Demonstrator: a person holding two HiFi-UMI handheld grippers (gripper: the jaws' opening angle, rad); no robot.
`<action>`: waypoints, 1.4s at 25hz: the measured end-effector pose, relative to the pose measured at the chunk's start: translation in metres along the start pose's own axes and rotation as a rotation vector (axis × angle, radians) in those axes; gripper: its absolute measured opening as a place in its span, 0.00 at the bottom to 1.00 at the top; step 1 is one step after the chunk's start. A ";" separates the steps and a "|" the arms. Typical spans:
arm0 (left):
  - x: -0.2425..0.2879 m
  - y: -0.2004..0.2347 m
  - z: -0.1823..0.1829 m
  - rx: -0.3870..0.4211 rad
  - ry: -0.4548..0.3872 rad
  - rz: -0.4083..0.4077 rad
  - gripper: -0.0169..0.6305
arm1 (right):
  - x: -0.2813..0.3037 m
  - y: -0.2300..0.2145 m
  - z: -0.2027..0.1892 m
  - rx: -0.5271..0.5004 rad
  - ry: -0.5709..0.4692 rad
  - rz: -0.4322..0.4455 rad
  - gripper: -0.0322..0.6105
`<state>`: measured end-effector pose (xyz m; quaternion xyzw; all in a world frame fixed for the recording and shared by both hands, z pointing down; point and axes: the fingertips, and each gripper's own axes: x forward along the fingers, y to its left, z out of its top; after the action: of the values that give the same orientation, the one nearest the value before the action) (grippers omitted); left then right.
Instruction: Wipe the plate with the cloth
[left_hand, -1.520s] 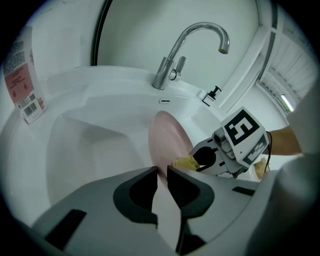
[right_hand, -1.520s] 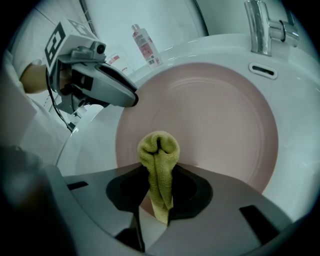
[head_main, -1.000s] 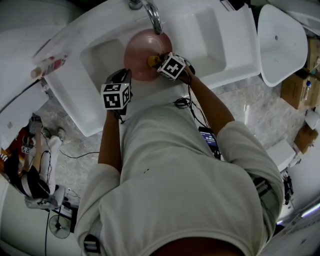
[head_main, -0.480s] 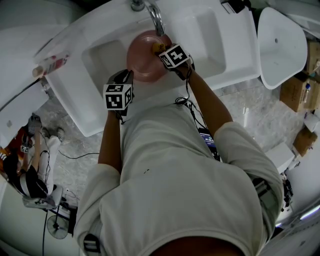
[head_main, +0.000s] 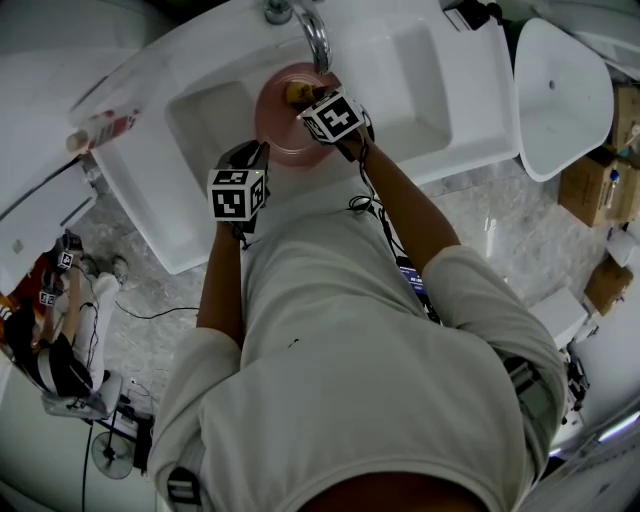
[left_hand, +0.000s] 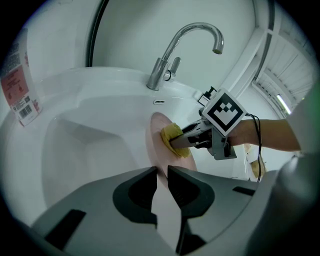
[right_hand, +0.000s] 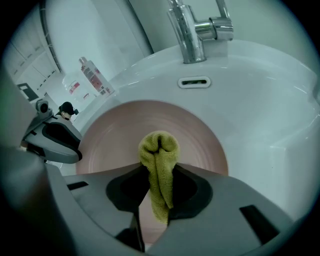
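From my remote seat, I saw the pink plate (head_main: 274, 128) standing in the basin of the white sink (head_main: 200, 108), just below the chrome faucet (head_main: 314, 34). The left claw (head_main: 256, 152) was closed on the plate's near rim. In the left gripper view the thin edge of the plate ran straight down into the narrow gap between the two jaws, and the plate stood on edge, tilted rather than lying flat on the basin floor.

The right claw (head_main: 300, 96) was clamped on the yellow cloth (right_hand: 159, 154). In the right gripper view the cloth was pinched between the jaws as a folded strip. A rounded wad stuck out past the tips and a short tail hung down behind them. That wad was pressed against the plate's face, on the part of the face closer to the faucet. From the left gripper view I could see the same contact from the side, with the cloth bunched between the right claw's tips and the pink surface.

The two claws worked from opposite sides of the plate, the left on the rim toward my body and the right reaching in over the face, its marker cube (head_main: 331, 116) turned upward.

A bottle with a red label (head_main: 96, 131) lay on the sink's left ledge, well apart from the plate.
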<state>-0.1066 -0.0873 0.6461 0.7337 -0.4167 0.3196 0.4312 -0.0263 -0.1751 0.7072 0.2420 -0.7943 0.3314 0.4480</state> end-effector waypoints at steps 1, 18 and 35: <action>0.000 0.000 0.000 0.000 0.001 0.000 0.15 | 0.002 0.005 0.000 -0.009 -0.003 0.008 0.20; 0.006 0.010 -0.008 -0.032 0.019 -0.001 0.15 | 0.010 0.087 -0.025 -0.221 0.036 0.200 0.20; 0.021 0.007 -0.011 -0.039 0.049 -0.022 0.15 | 0.006 0.027 -0.094 -0.277 0.234 0.155 0.20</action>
<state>-0.1044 -0.0866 0.6707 0.7218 -0.4039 0.3245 0.4589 0.0042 -0.0877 0.7398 0.0757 -0.7910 0.2783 0.5396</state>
